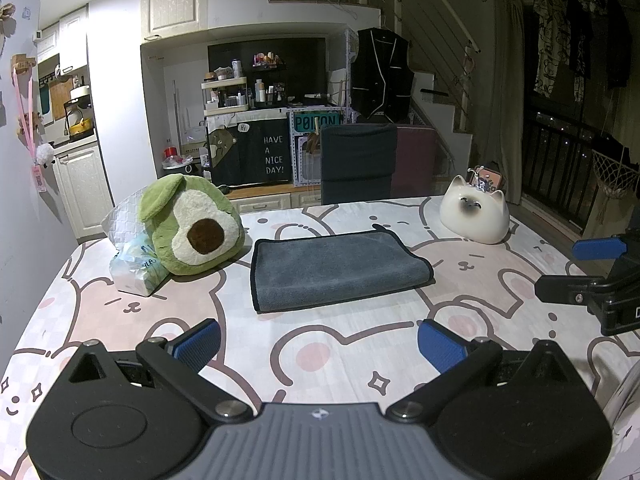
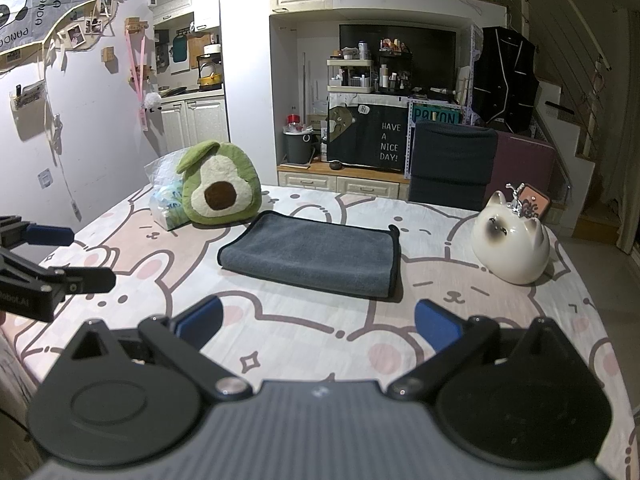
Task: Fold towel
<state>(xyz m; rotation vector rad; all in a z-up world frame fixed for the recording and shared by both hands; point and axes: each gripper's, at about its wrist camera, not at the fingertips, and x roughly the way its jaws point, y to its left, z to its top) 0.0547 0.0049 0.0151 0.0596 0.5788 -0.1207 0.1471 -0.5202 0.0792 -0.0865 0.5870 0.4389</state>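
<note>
A grey towel [image 1: 336, 266] with a dark border lies folded in a flat rectangle on the bear-print tablecloth [image 1: 320, 344], in the middle of the table. It also shows in the right wrist view [image 2: 316, 256]. My left gripper [image 1: 318, 340] is open and empty, held above the cloth in front of the towel. My right gripper [image 2: 318, 322] is open and empty, also short of the towel. Each gripper shows at the edge of the other's view: the right one [image 1: 576, 266] and the left one [image 2: 76, 256].
A green avocado plush [image 1: 192, 226] and a plastic bag [image 1: 136, 256] sit left of the towel. A white cat-shaped ceramic [image 1: 476, 214] sits at the back right. A dark chair [image 1: 356, 162] stands behind the table.
</note>
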